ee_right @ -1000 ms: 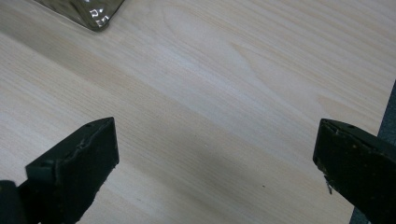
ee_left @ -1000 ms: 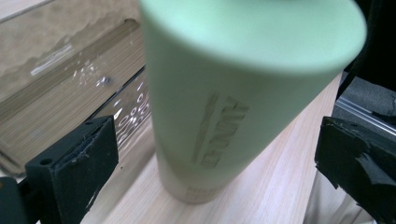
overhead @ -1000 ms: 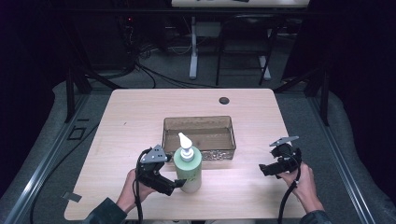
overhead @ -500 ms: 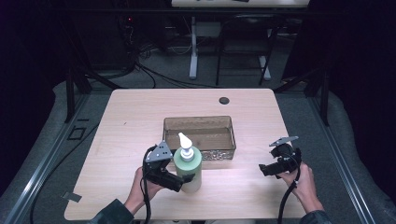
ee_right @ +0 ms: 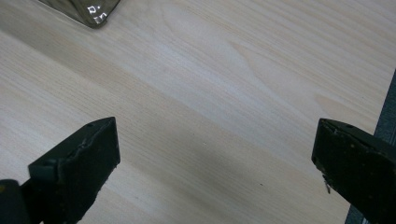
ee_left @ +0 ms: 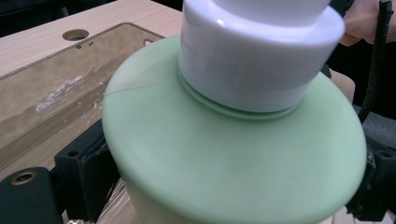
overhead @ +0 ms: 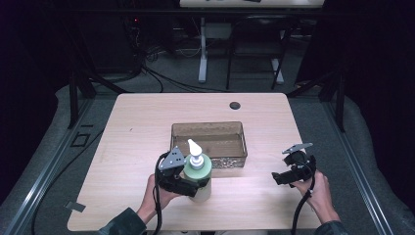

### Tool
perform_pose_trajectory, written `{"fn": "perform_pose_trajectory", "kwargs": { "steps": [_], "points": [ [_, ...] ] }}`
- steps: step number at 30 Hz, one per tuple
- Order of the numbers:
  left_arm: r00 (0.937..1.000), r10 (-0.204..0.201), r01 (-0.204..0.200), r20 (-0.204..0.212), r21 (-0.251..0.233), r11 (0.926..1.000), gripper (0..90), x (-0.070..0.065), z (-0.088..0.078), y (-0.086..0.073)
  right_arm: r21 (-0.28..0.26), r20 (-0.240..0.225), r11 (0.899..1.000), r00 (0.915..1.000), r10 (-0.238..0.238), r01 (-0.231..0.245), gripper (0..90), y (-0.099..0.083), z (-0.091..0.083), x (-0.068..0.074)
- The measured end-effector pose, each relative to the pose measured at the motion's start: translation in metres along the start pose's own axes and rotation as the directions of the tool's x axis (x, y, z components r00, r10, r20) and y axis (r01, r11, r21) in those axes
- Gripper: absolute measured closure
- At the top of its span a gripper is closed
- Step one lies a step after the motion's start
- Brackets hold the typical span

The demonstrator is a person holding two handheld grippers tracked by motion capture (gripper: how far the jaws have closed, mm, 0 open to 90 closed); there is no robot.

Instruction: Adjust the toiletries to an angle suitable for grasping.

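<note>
High view: left gripper (overhead: 195, 186) is clamping a green pump bottle (overhead: 197, 169) near the table (overhead: 147, 117) front edge; clear rectangular tray (overhead: 208, 128) behind.
Left gripper view: smooth matte shoulder, white collar; no writing legible.
Right gripper view: right gripper (ee_right: 215, 163) is hanging spread over pale woodgrain.

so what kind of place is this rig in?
Probably a lab or recording workspace, not a home: a bare light wooden table with a cable hole, loose cables on the grey floor behind it, and dark metal frame rails alongside.
</note>
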State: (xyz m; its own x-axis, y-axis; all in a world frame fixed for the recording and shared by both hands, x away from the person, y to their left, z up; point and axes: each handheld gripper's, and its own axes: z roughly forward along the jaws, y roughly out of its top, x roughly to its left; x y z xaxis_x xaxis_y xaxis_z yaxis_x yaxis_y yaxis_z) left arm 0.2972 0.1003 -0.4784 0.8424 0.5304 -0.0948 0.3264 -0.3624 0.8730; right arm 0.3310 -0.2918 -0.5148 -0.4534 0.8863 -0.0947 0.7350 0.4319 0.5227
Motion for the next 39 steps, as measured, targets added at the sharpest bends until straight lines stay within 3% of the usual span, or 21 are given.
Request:
{"fn": "perform_pose_trajectory", "kwargs": {
  "steps": [8, 22, 39],
  "points": [
    [0.9998, 0.006, -0.006, -0.021, -0.002, 1.0, 10.3, -0.002, 0.002, 0.0, 0.0, 0.001, 1.0, 1.0, -0.002, 0.002, 0.4, 0.0, 0.0, 0.001],
    [0.9989, 0.0, -0.002, -0.048, -0.029, 0.9996, 10.9, -0.007, 0.02, 0.007, 0.005, 0.011, 1.0, 0.9999, -0.011, 0.011, 0.4, 0.0, -0.002, 0.0],
    [0.9968, -0.012, 0.009, -0.079, -0.039, 0.9992, 10.9, -0.019, 0.054, 0.023, 0.007, 0.018, 1.0, 0.9998, -0.012, 0.012, 0.4, 0.0, -0.005, -0.001]
  ]
}}
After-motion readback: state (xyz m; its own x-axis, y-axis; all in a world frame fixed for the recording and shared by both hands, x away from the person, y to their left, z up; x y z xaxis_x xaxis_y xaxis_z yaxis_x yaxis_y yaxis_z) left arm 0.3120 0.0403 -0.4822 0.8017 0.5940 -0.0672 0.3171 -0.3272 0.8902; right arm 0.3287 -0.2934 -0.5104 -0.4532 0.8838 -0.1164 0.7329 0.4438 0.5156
